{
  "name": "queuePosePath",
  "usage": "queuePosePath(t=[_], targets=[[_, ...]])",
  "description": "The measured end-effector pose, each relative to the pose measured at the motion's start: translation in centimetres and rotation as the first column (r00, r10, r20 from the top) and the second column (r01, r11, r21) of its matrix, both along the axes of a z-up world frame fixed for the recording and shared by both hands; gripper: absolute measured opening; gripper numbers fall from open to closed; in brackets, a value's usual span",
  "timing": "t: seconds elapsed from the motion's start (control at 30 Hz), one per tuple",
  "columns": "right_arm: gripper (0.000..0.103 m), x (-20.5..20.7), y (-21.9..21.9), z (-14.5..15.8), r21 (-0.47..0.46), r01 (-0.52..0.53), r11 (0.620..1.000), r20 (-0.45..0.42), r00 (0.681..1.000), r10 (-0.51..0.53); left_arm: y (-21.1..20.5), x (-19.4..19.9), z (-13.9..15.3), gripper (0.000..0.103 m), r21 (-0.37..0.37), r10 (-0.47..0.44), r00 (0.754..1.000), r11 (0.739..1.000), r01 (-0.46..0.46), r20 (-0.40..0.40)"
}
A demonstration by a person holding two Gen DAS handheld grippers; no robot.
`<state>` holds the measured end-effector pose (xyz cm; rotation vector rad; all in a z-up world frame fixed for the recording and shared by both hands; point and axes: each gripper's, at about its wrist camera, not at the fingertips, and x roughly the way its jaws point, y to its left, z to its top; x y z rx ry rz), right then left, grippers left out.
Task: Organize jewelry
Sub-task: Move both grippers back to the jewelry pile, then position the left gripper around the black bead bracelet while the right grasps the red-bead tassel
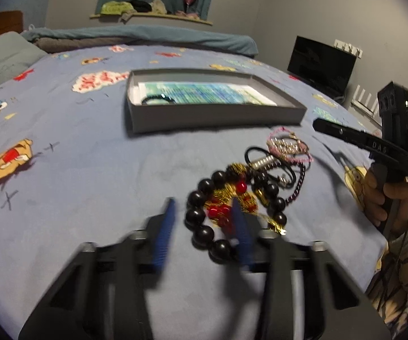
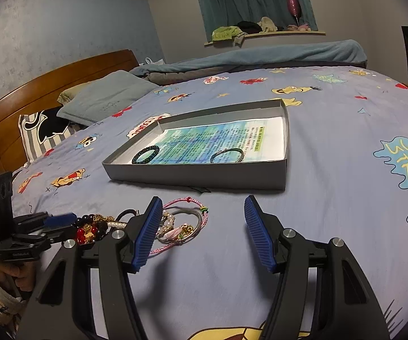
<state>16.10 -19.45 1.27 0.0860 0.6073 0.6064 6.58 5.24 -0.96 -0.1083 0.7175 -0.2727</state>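
**Left claw lining up on the black bead bracelet, right claw idle**

Left wrist view: left claw [image 1: 204, 221] is spread, blurred, pads straddling the near arc of the black bead bracelet [image 1: 204, 215]. Left pad sits just outside the ring on bare bed sheet [image 1: 90, 170]; right pad lies over the ring's middle, on top of the red-and-gold piece [image 1: 226, 198]. Nothing pinched yet. The rest of the jewelry pile [image 1: 277, 164] lies just ahead and right of the claw: black cord, silver bar, pink beaded bracelet [image 1: 289, 144] furthest out. Grey box [image 1: 215, 116] is well ahead, slightly left, with one dark bracelet in its near-left corner. Right claw [image 1: 334, 130] shows far right, held above the sheet; its spread is not readable here.

To do it well, judging from this: the right pad should drop inside the ring but clear of the gold tangle, or the close drags both. Close on one or two beads only, lift slowly, watch for snagged chain.

Right wrist view: right claw [image 2: 201, 226] is wide apart, empty, hovering over the sheet. Pink cord bracelet [image 2: 181, 221] and pearls lie touching its left pad side. Box [image 2: 198, 175] is straight ahead, holding a beaded bracelet [image 2: 146, 154] and a thin bangle [image 2: 228, 154], apart. Left claw [image 2: 59, 221] is far left at the pile.
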Motion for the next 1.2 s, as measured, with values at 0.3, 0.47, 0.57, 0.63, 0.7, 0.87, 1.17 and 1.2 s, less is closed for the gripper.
queuePosePath(t=[0.3,0.47,0.57,0.63,0.7,0.87,1.17,1.2], targets=[[0.060,-0.7,0.3,0.2,-0.002,-0.006,1.000,0.004,1.000,0.006,1.1,-1.9,2.0,0.015,-0.054,0.017,0.997,0.998,-0.014,0.071],[0.060,-1.7,1.0,0.3,-0.009,-0.022,1.000,0.009,1.000,0.022,2.4,-3.0,2.8,0.015,-0.045,0.046,0.996,0.998,-0.042,0.077],[0.060,-2.5,1.7,0.2,-0.010,-0.043,0.999,0.007,0.999,0.043,3.0,-2.6,2.1,0.015,-0.036,0.061,0.998,0.998,-0.061,0.017],[0.060,-3.1,2.7,0.2,-0.021,-0.065,0.998,0.010,0.998,0.066,3.1,-2.3,1.6,0.015,-0.036,0.065,0.998,0.997,-0.066,-0.014],[0.060,-3.8,3.9,0.3,-0.029,-0.100,0.995,0.009,0.995,0.100,3.0,-1.8,1.1,0.016,-0.024,0.067,0.997,0.997,-0.068,-0.045],[0.059,-5.6,7.4,0.5,-0.055,-0.186,0.981,0.011,0.982,0.187,3.0,-2.2,0.9,0.042,-0.039,0.050,0.997,0.998,-0.052,-0.051],[0.053,-9.0,13.7,-0.1,-0.135,-0.312,0.940,0.012,0.948,0.317,4.9,-4.7,2.0,0.042,-0.124,0.106,0.994,0.987,-0.105,0.008],[0.053,-9.3,14.1,-0.3,-0.146,-0.316,0.938,0.011,0.947,0.321,5.0,-4.9,2.1,0.042,-0.127,0.110,0.994,0.986,-0.107,0.011]])
